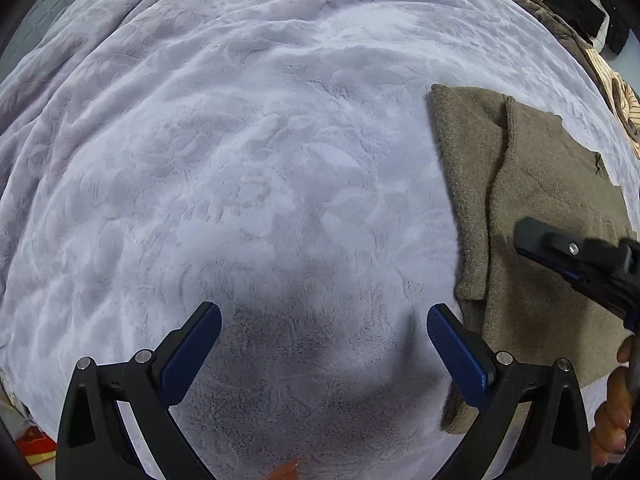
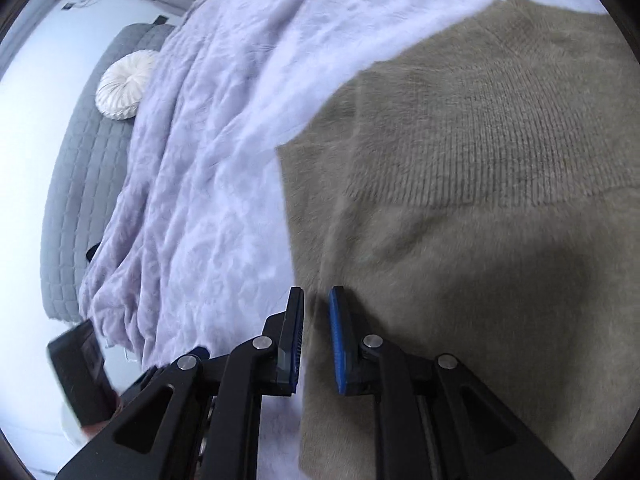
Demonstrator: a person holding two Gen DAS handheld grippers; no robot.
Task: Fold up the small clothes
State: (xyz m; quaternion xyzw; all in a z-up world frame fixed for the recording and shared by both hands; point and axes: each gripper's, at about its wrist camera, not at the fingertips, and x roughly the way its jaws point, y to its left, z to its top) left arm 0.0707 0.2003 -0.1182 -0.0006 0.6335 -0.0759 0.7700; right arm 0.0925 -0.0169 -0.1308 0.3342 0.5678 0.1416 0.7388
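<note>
An olive-brown knit sweater [image 1: 532, 208] lies partly folded on a lavender plush blanket [image 1: 248, 168]; it fills the right of the right wrist view [image 2: 480, 208]. My left gripper [image 1: 324, 352] is open and empty above bare blanket, its right finger just left of the sweater's left edge. My right gripper [image 2: 316, 340] hovers over the sweater's left edge with jaws nearly closed, a narrow gap between the blue pads and nothing in it. It also shows in the left wrist view [image 1: 532, 248], over the sweater.
A pile of striped and dark clothes [image 1: 576, 12] lies at the bed's far right edge. A grey quilted headboard [image 2: 84, 184] and a round white cushion [image 2: 124, 84] are beyond the blanket [image 2: 208, 168]. A dark device [image 2: 80, 376] shows at lower left.
</note>
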